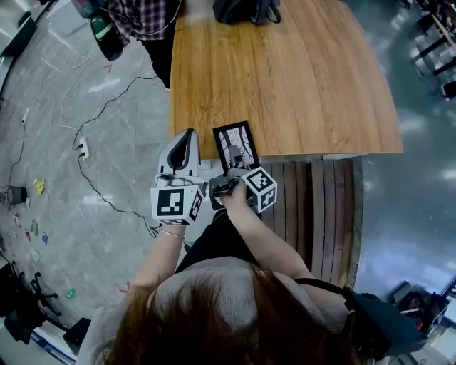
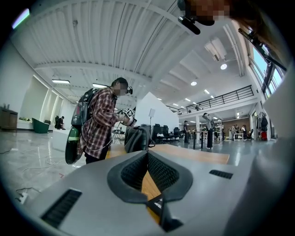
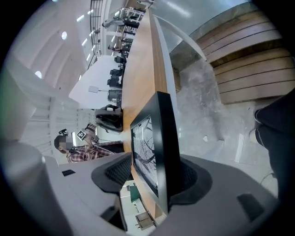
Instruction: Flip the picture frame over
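Closest to the lens is my own hair [image 1: 214,314], and beyond it both arms reach to the near edge of the tabletop [image 1: 299,78]. The picture frame [image 1: 236,142] lies there picture side up, its near end sticking out past the edge. I judge it sits that way so that one jaw can pass over it and one under.

On my right gripper [image 3: 154,177] the jaws are apart with the frame's near end between them. A gap shows on the glass side, so nothing is clamped, and the flip is not yet done. To turn the frame I would need to close on that end first.

My left gripper [image 2: 147,156] hangs just left of the frame, at the tabletop's near left corner, pointing across the wood. Its jaws are together at the tips and hold nothing. I take it to be waiting, ready to steady the frame.

The tabletop is broad, warm wood, bare but for a dark bag [image 1: 246,8] at the far edge. A person in a plaid shirt [image 2: 99,122] stands at the far left corner. Cables [image 1: 100,114] trail over the grey polished floor [image 1: 43,85] on the left. Around us is an open hall with a white ribbed ceiling [image 2: 115,37].
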Demonstrator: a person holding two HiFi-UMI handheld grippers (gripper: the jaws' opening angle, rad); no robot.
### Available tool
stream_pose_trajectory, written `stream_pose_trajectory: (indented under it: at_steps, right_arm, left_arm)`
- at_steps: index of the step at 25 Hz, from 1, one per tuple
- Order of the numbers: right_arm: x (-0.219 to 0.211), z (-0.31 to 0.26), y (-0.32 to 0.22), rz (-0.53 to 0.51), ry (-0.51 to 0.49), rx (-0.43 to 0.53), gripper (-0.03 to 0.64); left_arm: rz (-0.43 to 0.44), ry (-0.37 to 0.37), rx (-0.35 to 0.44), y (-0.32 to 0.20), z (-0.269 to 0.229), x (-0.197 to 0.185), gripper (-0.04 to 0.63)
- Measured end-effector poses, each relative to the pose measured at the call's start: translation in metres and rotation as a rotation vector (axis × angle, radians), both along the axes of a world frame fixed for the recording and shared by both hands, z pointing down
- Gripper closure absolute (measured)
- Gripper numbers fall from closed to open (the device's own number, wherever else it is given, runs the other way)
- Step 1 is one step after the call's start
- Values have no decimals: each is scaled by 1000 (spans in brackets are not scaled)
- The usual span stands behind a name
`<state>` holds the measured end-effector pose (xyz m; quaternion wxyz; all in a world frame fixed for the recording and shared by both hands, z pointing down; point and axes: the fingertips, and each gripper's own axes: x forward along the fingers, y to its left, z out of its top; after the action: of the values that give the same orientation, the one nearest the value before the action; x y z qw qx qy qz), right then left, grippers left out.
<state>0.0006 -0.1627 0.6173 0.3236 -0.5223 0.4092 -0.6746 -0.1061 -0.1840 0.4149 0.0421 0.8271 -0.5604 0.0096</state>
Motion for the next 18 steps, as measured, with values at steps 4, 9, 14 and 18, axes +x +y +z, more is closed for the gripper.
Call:
stream_pose_trajectory:
  at_steps: [4,9,14,18]
  right_arm:
    - [5,6,7,-53,42,-3,353]
    - [0,2,10,-118,59,22,331]
    - [1,8,38,-210,127,3,330]
    - [17,1,66,-254,123,-6,330]
  left_arm:
    - [9,2,-1,1,1,1,588]
    - [17,1,-1,2,0,6,588]
    - [14,-1,-3,5,2,6,588]
    - [3,4,-13,8,7,3,588]
